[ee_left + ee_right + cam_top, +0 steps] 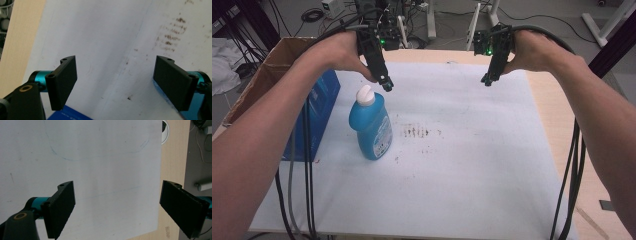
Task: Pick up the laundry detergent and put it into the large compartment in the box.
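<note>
Blue bottle stands on stained white sheet; both grippers' fingers wide, empty.

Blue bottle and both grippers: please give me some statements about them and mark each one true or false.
1. The blue bottle stands upright on the white mat. True.
2. The left gripper is shut on the bottle's white cap. False: its jaws are open and hold nothing, just above the cap.
3. The right gripper holds the bottle. False: it is open, far from the bottle.
4. A cardboard box stands left of the bottle. True.
5. Dark stains mark the mat beside the bottle. True.
</note>
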Motion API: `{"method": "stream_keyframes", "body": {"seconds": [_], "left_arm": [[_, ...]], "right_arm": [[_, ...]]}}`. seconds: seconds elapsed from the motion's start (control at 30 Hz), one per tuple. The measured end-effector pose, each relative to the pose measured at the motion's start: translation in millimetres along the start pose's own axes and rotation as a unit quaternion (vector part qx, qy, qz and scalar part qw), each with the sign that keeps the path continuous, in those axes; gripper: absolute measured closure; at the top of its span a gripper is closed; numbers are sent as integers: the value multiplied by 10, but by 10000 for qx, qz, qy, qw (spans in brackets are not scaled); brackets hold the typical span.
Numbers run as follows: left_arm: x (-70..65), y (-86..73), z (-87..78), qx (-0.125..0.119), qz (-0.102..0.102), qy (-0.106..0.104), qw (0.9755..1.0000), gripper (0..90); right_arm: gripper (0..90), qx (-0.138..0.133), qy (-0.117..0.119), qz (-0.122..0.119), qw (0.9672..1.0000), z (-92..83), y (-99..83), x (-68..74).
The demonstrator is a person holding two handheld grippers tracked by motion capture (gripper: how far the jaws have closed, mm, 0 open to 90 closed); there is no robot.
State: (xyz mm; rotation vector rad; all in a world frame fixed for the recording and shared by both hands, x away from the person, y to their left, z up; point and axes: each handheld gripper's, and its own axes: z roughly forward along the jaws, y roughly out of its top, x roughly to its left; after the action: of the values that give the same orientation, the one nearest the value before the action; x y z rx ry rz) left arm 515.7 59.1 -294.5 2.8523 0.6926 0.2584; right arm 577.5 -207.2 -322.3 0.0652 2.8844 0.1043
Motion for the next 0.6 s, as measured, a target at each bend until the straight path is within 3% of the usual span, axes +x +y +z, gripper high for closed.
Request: {"method": "stream_keyframes", "body": {"seconds": [0.1,0.13,0.17,0.2,0.23,0.27,0.3,0.37,0.53,0.6], "left_arm": [[-58,36,-115,-60,-650,-141,9978,194],[-58,36,-115,-60,-650,-141,9978,194],[-97,50,-168,-32,-1005,-219,9947,194],[-112,53,-188,-36,-1120,-228,9934,194],[-134,56,-219,-42,-1341,-254,9906,194],[-134,56,-219,-42,-1341,-254,9906,194],[-171,57,-264,-54,-1611,-294,9865,194],[-211,48,-311,-50,-1920,-412,9805,194],[-287,3,-405,53,-2335,-349,9717,194],[-318,-17,-426,64,-2537,-391,9665,194]], "right_arm": [[122,19,5,-4,10000,-18,1,19],[122,23,9,-1,10000,-23,2,24],[122,18,-3,-15,10000,-26,1,21],[122,2,-4,3,10000,-29,0,21],[122,-14,-12,8,10000,-31,1,21],[122,-14,-12,8,10000,-31,1,21],[122,-58,13,18,10000,-32,3,22],[122,-59,15,12,10000,-32,11,26],[122,-101,2,-26,9999,-47,41,47],[122,-116,-14,-32,9999,-54,54,57]]}}
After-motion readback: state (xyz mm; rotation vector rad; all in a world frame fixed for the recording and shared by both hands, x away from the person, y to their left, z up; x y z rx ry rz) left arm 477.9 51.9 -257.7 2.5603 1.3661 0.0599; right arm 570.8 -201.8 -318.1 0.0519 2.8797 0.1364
